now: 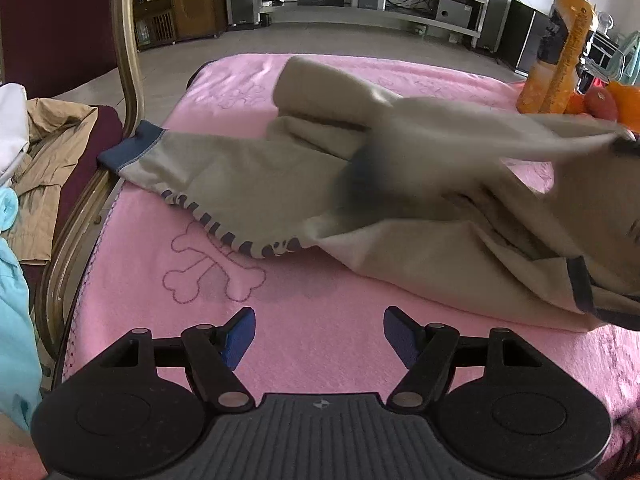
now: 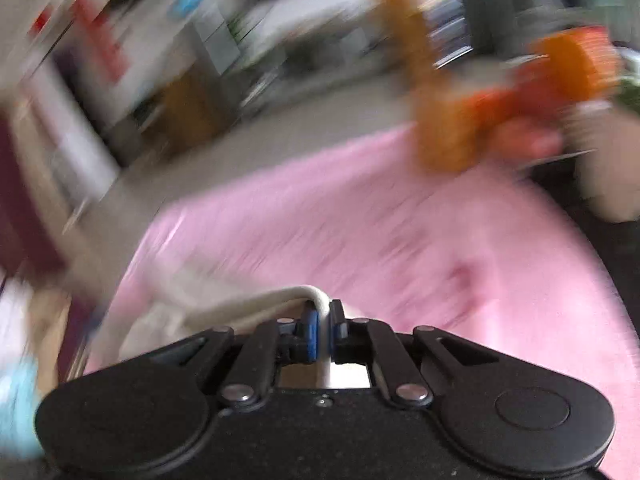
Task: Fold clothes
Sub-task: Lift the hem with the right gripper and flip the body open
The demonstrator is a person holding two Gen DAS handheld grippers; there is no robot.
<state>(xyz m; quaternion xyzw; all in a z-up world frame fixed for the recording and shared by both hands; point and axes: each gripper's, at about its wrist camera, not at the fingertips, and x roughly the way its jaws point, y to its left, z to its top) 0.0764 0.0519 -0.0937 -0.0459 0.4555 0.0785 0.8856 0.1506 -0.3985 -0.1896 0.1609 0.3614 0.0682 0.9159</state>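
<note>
A beige garment (image 1: 400, 184) with blue cuffs and dark trim lies spread over the pink towel (image 1: 280, 320). Part of it is lifted and blurred toward the right edge of the left wrist view, where a dark shape (image 1: 626, 144) pinches its edge. My left gripper (image 1: 319, 336) stands open above bare pink towel, short of the garment's near hem. My right gripper (image 2: 323, 326) is shut on a fold of the beige garment (image 2: 280, 300), which trails off to the left. The right wrist view is heavily blurred.
A gilded chair (image 1: 128, 80) at the left holds a tan jacket (image 1: 48, 168) and light blue cloth (image 1: 12, 300). An orange bottle (image 1: 560, 52) and fruit (image 1: 600, 104) stand at the far right corner. Shelving and cabinets line the back of the room.
</note>
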